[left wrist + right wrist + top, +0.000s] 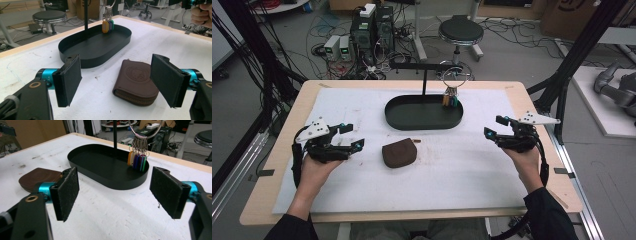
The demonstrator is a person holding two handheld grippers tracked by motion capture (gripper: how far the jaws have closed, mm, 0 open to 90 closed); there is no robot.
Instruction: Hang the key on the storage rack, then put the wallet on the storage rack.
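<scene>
At centre frame on the white-covered counter (pixel 492 170) lies the brown wallet (pixel 399 153), a rounded leather pouch with a zip along its edge and a round embossed stamp I cannot read. Both my left gripper (pixel 351 136) and right gripper (pixel 493 126) hold their jaws wide apart, gripping nothing. Behind stands the black tray (pixel 423 121), keys (pixel 451 97) hanging above its right end.

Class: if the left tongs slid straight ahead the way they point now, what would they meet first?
Most likely the brown zip wallet: the left tongs stand open and it lies just ahead, towards the right jaw. The black oval tray lies beyond.
</scene>
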